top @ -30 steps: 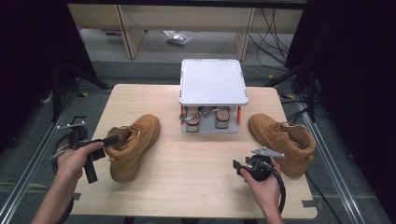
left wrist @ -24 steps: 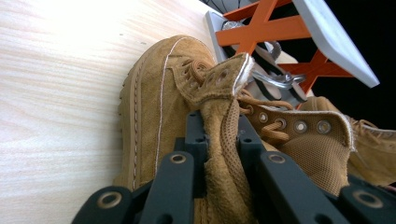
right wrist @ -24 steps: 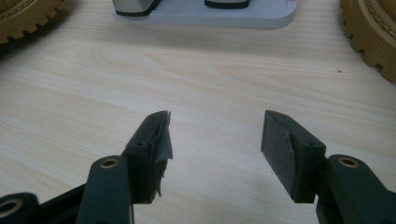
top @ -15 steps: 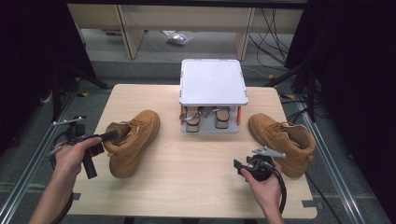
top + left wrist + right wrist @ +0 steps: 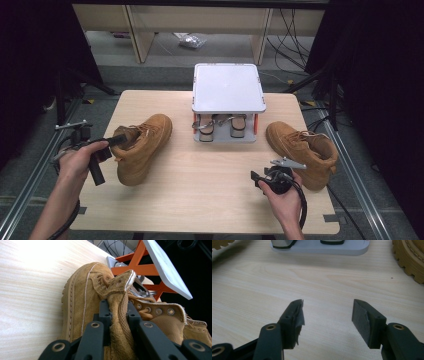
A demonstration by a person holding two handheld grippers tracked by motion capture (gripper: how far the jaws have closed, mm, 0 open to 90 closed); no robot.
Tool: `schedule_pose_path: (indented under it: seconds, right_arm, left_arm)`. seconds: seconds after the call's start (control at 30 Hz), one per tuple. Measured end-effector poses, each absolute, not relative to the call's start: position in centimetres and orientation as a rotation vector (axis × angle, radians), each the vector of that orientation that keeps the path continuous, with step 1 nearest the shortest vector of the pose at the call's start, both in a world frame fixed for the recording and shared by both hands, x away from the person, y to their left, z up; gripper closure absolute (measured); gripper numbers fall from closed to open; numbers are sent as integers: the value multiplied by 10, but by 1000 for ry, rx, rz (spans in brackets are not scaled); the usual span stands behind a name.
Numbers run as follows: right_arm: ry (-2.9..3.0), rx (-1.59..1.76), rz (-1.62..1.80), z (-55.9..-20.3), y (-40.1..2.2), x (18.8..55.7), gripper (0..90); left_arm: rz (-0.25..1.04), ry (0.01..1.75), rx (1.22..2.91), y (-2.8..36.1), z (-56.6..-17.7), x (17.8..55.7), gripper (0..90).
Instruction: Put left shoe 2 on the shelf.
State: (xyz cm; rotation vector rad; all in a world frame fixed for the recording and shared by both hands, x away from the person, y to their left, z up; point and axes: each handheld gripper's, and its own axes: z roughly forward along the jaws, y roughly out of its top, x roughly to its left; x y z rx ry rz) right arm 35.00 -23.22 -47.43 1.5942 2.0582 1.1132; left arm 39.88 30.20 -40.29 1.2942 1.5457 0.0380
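Two tan suede boots on a pale wooden table (image 5: 210,195), one to each side of a small rack.

Left boot (image 5: 142,145): lies near the table's left edge, tilted, toe towards the rack. Left gripper (image 5: 116,142) has its jaws closed on the collar at the boot's opening; in the left gripper view the padded collar (image 5: 120,322) is pinched between the two black jaws, the tongue standing just beyond them.

Right boot (image 5: 302,152): stands on its sole near the table's right edge, toe towards the rack, untouched.

Right gripper (image 5: 257,179): in the person's right hand (image 5: 285,200), low over the table just beside the right boot. Jaws stand wide apart with bare tabletop between them, holding nothing.

Rack (image 5: 227,90): white top, orange posts, at the table's far middle; a pair of sandals (image 5: 222,125) sits on its lower shelf.
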Motion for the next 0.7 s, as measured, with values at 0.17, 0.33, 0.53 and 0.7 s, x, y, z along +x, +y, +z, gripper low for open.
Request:
schedule_pose_path:
  seconds: [0.17,0.33,0.53,0.7]
  right_arm:
    - [2067,1602,1104,-475,-231,350,429]
    - [2054,1596,1103,-475,-232,350,429]
    - [2057,1595,1105,-475,-232,350,429]
    - [2062,1595,1091,-476,-231,350,429]
  left_arm:
    - [45,1541,1285,302,-400,402,801]
    - [37,1541,1276,302,-396,405,801]
    - [35,1531,1268,303,-391,410,800]
    - [32,1528,1264,302,-388,413,799]
